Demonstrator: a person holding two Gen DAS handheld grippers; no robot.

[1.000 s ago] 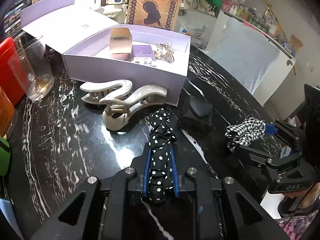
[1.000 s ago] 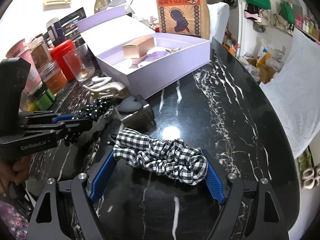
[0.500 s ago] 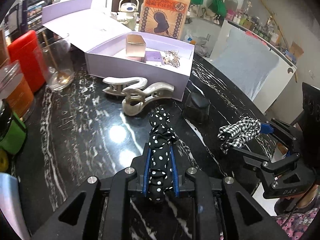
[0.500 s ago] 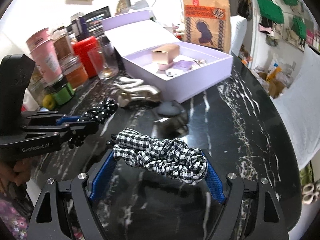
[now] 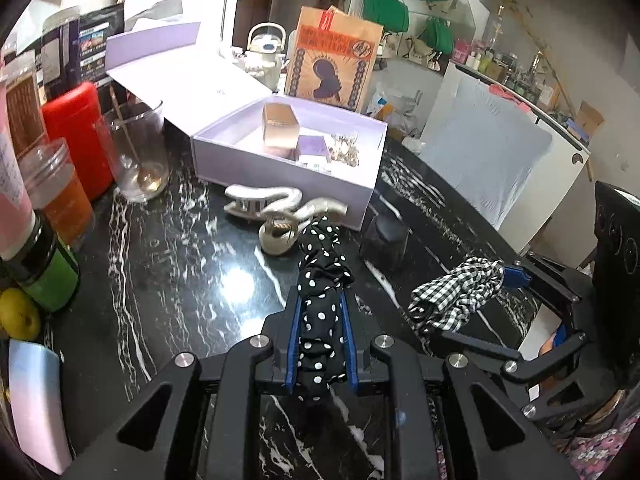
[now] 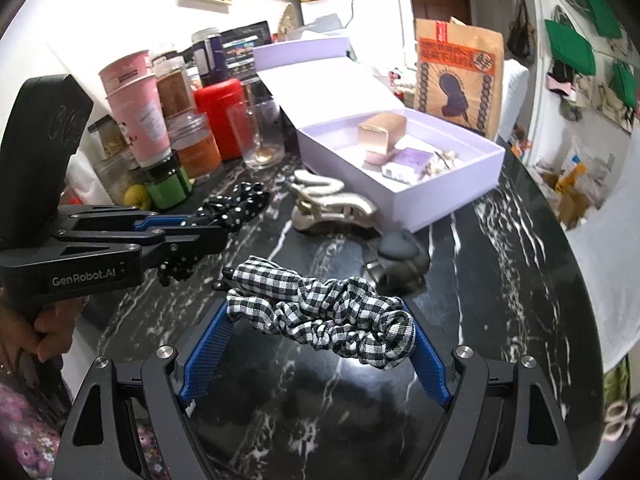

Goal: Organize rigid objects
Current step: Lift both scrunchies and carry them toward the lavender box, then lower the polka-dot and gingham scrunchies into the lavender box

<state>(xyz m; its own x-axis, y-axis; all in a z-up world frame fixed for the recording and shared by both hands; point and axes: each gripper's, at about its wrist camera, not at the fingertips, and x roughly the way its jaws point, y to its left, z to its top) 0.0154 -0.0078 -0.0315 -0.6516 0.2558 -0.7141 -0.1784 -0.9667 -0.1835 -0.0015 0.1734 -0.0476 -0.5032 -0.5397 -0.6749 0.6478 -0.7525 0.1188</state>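
Since the earlier frames both hands have lifted and drawn back: the lilac box (image 5: 280,168) and the cream hair claw (image 5: 280,216) sit farther off and more of the jar row shows along the left.

At the left edge of the black marble worktop (image 5: 168,280) stand the crowded jars, a red canister (image 5: 76,136) and a clear glass (image 5: 138,152), leaving little room there. Bare marble lies open between the glass and the hair claw, which rests just in front of the box wall. To the right, a small dark heart-lidded case (image 6: 400,260) sits near the box corner; beyond it the worktop runs clear to its curved right rim.

The left gripper (image 5: 319,332) has its jaws clenched tight on the polka-dot scrunchie (image 5: 322,280), held off the worktop with its free end pointing toward the claw. The right gripper (image 6: 316,344) has jaws standing wide, grasping the checked scrunchie (image 6: 320,312) stretched between the blue pads, above the marble.
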